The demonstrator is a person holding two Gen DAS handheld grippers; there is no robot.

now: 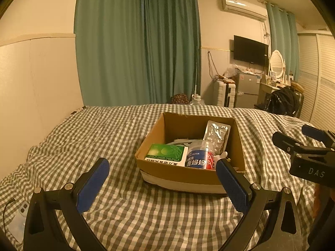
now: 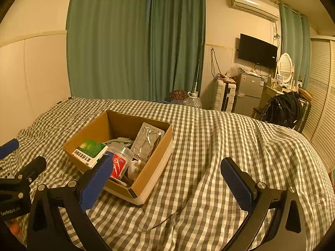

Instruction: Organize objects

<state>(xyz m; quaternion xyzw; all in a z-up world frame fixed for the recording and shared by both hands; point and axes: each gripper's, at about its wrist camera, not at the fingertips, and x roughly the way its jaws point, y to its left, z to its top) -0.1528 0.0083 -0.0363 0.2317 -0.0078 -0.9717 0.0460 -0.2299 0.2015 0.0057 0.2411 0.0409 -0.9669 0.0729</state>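
Cardboard box [image 1: 189, 176] holds packets, perhaps medicine; both grippers' fingers spread, empty.

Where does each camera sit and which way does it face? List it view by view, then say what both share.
Left wrist: sits on the left claw, looking forward across the checked bedspread at the cardboard box straight ahead; its own open blue fingers frame the view, and the right claw shows at the right edge.
Right wrist: sits on the right claw, facing the same way from further right, with the box left of centre; the left claw shows at the left edge.
Shared: box, bedspread, green curtains, wall TV.
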